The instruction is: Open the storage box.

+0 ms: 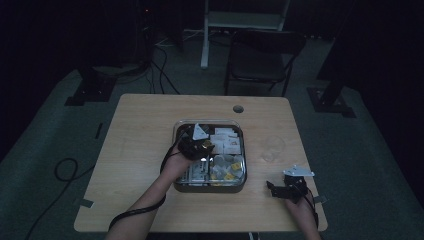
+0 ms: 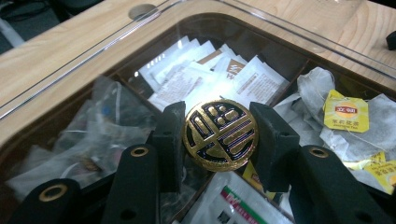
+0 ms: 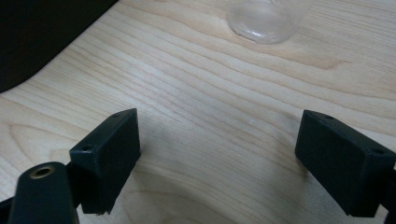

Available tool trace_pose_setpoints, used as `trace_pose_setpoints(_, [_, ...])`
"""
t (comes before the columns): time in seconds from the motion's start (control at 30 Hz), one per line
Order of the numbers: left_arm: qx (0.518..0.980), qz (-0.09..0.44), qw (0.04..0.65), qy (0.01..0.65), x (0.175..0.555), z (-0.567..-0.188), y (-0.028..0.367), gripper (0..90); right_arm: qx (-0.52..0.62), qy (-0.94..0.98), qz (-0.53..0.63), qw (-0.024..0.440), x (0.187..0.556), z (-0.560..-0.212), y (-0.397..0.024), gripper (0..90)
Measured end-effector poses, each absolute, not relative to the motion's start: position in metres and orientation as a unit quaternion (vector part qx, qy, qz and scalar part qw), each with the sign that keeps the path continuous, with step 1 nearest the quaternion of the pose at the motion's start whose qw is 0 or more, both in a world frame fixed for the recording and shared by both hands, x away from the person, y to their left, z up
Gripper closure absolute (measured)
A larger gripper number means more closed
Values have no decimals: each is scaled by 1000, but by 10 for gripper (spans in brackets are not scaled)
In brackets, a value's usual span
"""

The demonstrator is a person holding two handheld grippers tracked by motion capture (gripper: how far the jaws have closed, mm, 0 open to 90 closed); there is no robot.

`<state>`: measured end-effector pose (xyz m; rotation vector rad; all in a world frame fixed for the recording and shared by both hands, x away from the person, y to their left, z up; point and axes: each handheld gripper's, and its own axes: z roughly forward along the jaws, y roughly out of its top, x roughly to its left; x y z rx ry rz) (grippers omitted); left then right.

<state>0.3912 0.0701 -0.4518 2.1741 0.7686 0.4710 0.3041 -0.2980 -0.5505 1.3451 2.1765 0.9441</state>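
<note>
Gripping the round gold-and-black knob [image 2: 219, 135] of the clear lid, the left tool [image 2: 219, 140] has its two black jaws closed against the knob's sides at nine and three o'clock, so the knob sits squarely between them in the left gripper view. I judge the work to be at its start: the knob is caught, but the clear plastic lid [image 2: 93, 56] looks to lie flat on the dark compartmented tea box [image 1: 210, 186], so lifting it off and everything after that remains. Beneath the lid, yellow-tagged tea bags [image 2: 345, 112] fill the compartment toward three o'clock of the knob, and white paper sachets [image 2: 205, 74] the one at twelve o'clock. In the high view the left tool [image 1: 196, 144] stands over the box's middle. The right tool [image 1: 287, 189] rests on the light wooden counter [image 1: 140, 150] near its front edge, at about four o'clock of the box; its jaws stand wide apart and hold nothing. Farther off, at twelve o'clock from that tool, stands a small clear drinking glass [image 1: 273, 148], apart from the box.
</note>
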Motion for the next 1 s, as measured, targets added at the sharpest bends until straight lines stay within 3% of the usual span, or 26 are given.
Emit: trace_pose_setpoints(1.0, [809, 234, 383, 379, 383, -432, 163, 597, 484, 780, 339, 207, 304, -551, -298, 136])
